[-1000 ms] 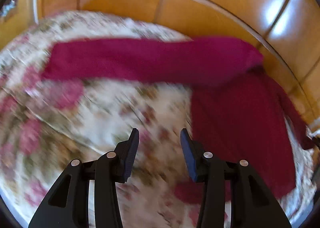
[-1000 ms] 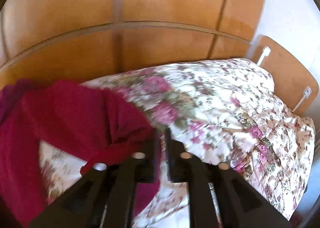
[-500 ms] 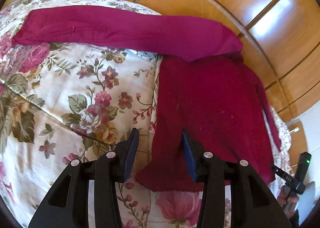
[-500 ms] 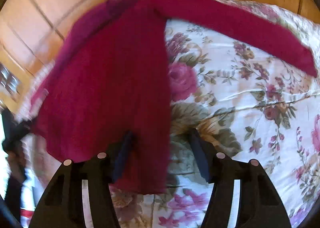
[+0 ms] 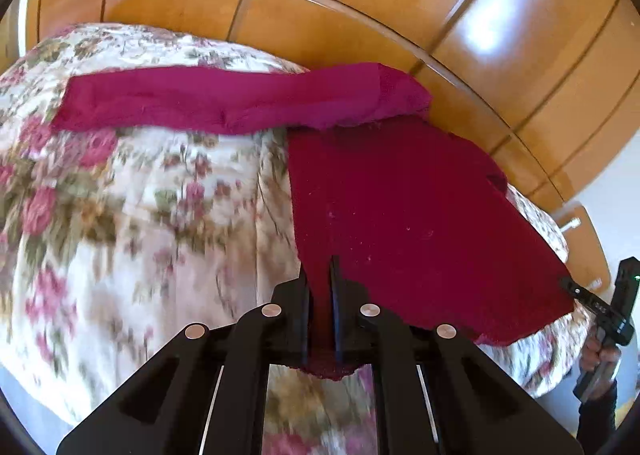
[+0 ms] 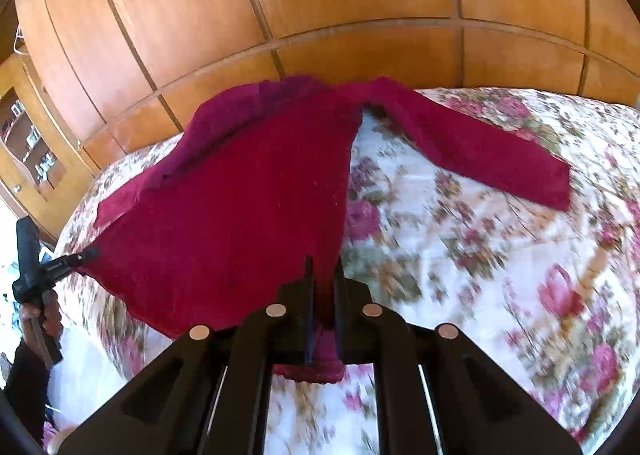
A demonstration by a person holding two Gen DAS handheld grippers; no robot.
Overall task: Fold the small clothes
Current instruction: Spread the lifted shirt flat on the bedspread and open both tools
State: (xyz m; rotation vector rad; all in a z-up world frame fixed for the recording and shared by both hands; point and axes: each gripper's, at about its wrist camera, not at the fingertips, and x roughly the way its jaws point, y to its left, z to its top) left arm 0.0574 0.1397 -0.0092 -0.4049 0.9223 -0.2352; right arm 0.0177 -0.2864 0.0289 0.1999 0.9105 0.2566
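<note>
Left wrist view: maroon sweater (image 5: 400,207) lies on the floral bedspread (image 5: 140,215), one sleeve (image 5: 208,99) stretched sideways. Left gripper (image 5: 320,287) is clamped on one hem corner, right gripper (image 6: 322,283) on the other. Wooden wardrobe (image 6: 320,7) stands behind.

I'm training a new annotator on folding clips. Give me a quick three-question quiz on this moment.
1. True or false: both grippers are shut on the sweater.
2. Which part does the left gripper pinch: A) collar B) hem corner C) cuff?
3. What does the sweater lie on?

Key: 1 true, the right gripper too. 2 B. 3 The floral bedspread.
</note>
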